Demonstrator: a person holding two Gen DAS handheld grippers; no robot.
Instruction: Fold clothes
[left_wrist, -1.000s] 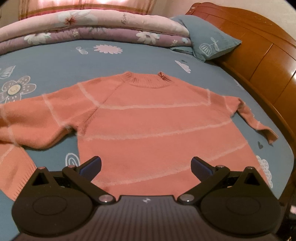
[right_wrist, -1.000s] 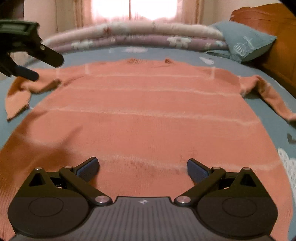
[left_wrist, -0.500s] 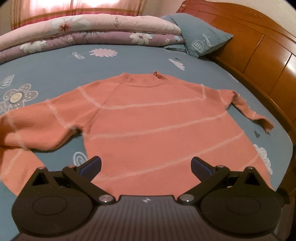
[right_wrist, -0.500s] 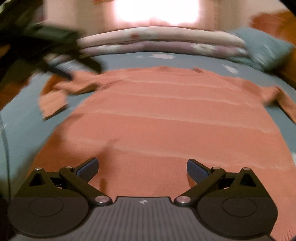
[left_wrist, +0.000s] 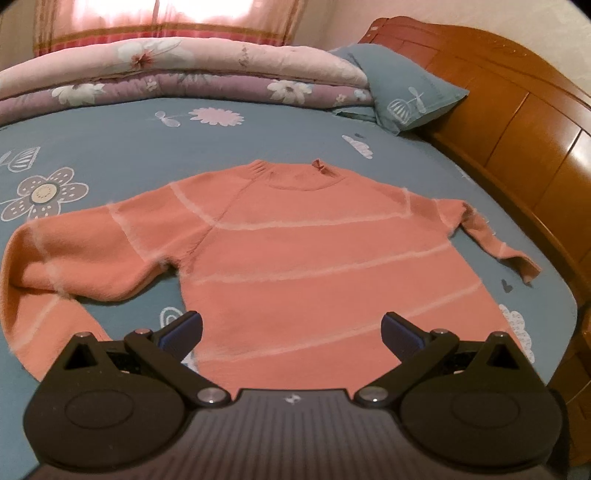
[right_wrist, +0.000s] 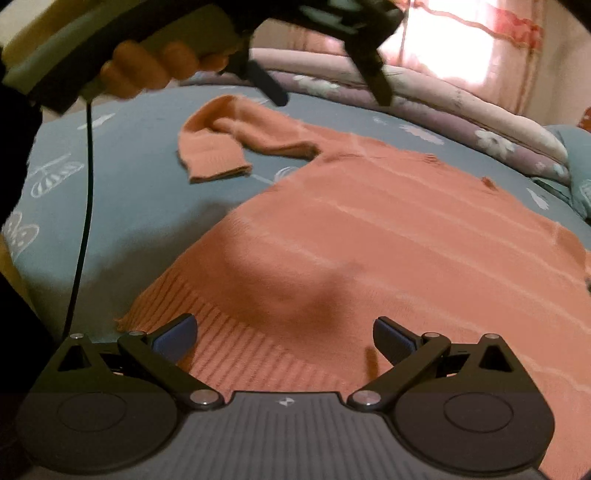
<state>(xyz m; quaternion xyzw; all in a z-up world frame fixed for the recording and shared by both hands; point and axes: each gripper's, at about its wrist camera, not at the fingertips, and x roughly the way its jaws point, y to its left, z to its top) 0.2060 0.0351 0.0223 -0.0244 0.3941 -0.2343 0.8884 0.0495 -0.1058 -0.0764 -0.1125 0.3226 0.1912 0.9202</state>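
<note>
A salmon-pink knitted sweater with thin pale stripes (left_wrist: 314, 266) lies spread flat, front up, on a bed covered by a blue sheet printed with flowers (left_wrist: 122, 155). Every place below is given relative to the sweater.

In the left wrist view, the left claw (left_wrist: 291, 328) hangs above the sweater's lower hem with its two blue-padded fingers spread wide, holding nothing. The claw's dark body hides the hem itself. The sweater's ribbed neck points away, toward a stack of folded floral quilts, pink over purple (left_wrist: 177, 77), beyond the collar. A blue-grey pillow (left_wrist: 406, 96) sits beyond the far shoulder, against a polished wooden headboard (left_wrist: 517, 155) that runs along that side. One sleeve bends back on itself and is partly cut off by the picture's edge; the other sleeve reaches toward the headboard, its cuff lying on the sheet.

In the right wrist view, the right claw (right_wrist: 282, 338) hovers over the ribbed hem near a bottom corner, fingers also wide apart and empty. A soft shadow falls on the knit just ahead of it. Above the folded sleeve, a hand (right_wrist: 147, 68) grips the other tool; the tool is dark, blurred and cropped by the top edge. A thin black cable (right_wrist: 83, 221) hangs from it, beside the sweater. The sweater's far side runs out of this picture.
</note>
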